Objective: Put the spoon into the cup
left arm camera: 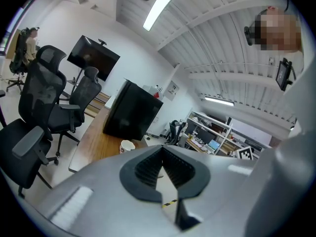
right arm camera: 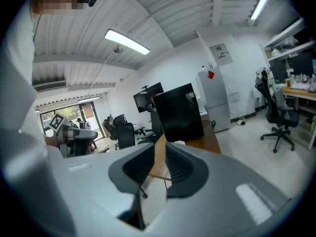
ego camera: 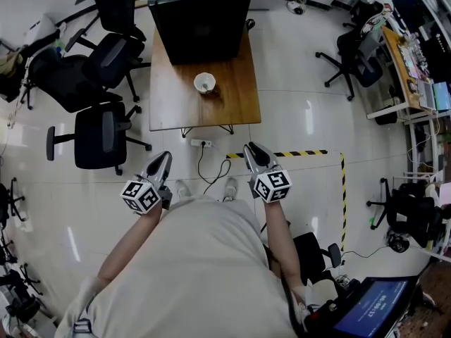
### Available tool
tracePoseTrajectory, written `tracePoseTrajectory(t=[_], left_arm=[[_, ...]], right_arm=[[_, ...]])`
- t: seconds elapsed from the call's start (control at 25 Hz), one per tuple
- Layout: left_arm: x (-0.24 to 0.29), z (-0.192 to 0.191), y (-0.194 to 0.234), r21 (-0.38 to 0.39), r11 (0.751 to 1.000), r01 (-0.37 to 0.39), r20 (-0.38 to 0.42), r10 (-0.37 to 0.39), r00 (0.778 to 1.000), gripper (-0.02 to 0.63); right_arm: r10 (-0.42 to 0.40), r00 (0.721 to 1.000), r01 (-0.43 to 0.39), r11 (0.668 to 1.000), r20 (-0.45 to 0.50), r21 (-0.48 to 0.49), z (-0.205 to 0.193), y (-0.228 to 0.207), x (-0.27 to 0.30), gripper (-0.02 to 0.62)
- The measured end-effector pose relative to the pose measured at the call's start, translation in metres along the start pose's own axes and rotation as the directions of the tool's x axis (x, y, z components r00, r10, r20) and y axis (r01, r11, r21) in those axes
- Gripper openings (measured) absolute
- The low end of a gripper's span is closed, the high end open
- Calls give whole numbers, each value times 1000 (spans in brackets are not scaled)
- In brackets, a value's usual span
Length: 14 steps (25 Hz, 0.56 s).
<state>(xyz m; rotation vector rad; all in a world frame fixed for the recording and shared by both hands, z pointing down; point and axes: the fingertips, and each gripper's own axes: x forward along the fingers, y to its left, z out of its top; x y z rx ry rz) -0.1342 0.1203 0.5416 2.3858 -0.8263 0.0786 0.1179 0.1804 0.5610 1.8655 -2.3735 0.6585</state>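
- Nothing is really reading clean here.
- The blue screen (ego camera: 373, 303) is showing white characters, too small and turned to make out.
- The left gripper's cube (ego camera: 141, 195) and right gripper's cube (ego camera: 273, 185) are wearing black-and-white square markers, no letters.
- The wall poster (right arm camera: 220, 54) is showing only blurry print.

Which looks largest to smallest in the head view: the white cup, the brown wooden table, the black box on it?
1-2. Brown wooden table and black box: alike, box nearer the camera, so unranked.
3. White cup, clearly smallest.
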Motion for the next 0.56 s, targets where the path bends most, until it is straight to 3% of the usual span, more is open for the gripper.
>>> tracePoseTrajectory(t=[0.36,0.56], left_arm=[[15,-19,-23,-1,1000,10,-46,-10,999,5],[30,-27,-41,-1,999,33,-67,-32,997,3]], right_arm=[[-14,1000,14,1000,-7,8,-4,-15,-21,63],[-22,999,18,997,-46,-73,-8,-22,-33,63]])
